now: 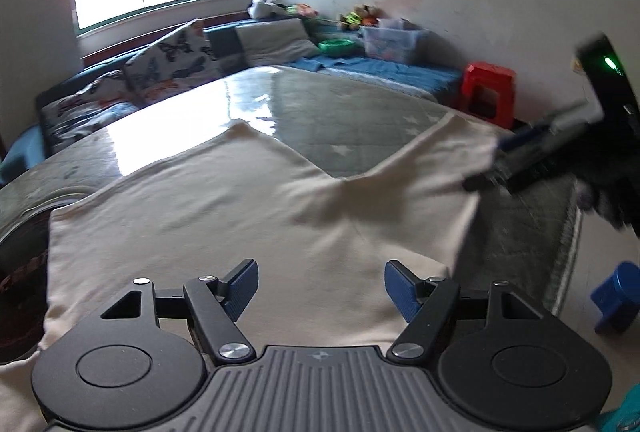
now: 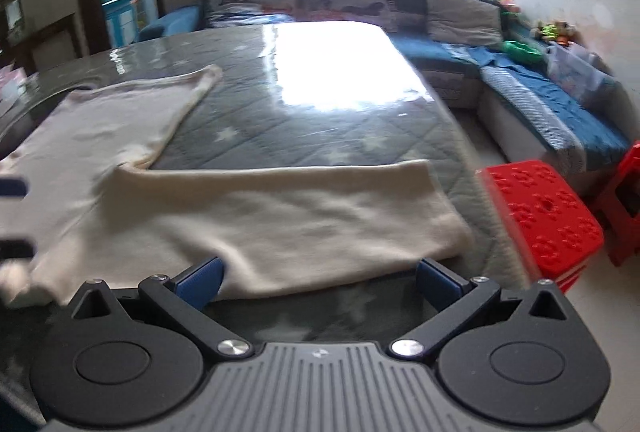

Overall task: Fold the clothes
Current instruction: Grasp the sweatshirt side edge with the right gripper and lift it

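A cream garment (image 1: 224,207) lies spread on the glass-topped table (image 1: 320,103), over a grey star-patterned cloth. Two long parts of it run away from me in a V. My left gripper (image 1: 322,288) hovers open over the garment's near, wide part, with nothing between its fingers. In the right wrist view the garment's right part (image 2: 304,220) lies crosswise just ahead of my right gripper (image 2: 320,280), which stands wide open at the near edge of the fabric. The left wrist view shows the right gripper (image 1: 494,163), blurred, at the end of that part. The left gripper's fingertips (image 2: 14,187) show at the left edge.
A red stool (image 2: 540,216) stands close to the table's right edge, with another red stool (image 1: 488,87) behind it. A blue stool (image 1: 618,296) sits on the floor at the right. A blue sofa (image 2: 520,83) with cushions, toys and a clear box (image 1: 394,39) runs along the wall.
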The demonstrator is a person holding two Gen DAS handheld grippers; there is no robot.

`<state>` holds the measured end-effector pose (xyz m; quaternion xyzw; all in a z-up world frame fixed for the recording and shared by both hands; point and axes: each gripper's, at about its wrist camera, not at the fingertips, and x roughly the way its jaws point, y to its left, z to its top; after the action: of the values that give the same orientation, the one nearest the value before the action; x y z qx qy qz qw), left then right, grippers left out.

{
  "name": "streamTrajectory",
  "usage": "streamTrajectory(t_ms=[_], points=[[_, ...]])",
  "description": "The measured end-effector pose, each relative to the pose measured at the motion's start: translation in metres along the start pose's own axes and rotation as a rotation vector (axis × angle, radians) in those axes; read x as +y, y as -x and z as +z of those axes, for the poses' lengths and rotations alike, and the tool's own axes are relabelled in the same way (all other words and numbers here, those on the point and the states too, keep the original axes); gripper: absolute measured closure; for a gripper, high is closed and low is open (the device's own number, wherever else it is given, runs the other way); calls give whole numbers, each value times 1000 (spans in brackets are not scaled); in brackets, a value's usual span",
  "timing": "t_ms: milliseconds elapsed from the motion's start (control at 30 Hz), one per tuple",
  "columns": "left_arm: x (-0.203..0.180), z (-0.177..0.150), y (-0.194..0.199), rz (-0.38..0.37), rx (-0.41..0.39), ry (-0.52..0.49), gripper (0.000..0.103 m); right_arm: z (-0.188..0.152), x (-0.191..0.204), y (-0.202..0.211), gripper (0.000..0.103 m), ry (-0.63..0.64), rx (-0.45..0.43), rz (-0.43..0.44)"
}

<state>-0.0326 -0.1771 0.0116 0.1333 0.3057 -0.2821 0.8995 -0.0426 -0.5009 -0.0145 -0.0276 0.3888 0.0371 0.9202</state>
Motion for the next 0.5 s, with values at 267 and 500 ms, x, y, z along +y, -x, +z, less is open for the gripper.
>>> streamTrajectory(t_ms=[267, 500], points=[[-11, -8, -2, -6, 18, -58, 29, 5, -16, -4, 1, -48, -25, -75], [-10, -7, -2, -10, 21, -56, 28, 6, -32, 2, 19, -148, -48, -65]])
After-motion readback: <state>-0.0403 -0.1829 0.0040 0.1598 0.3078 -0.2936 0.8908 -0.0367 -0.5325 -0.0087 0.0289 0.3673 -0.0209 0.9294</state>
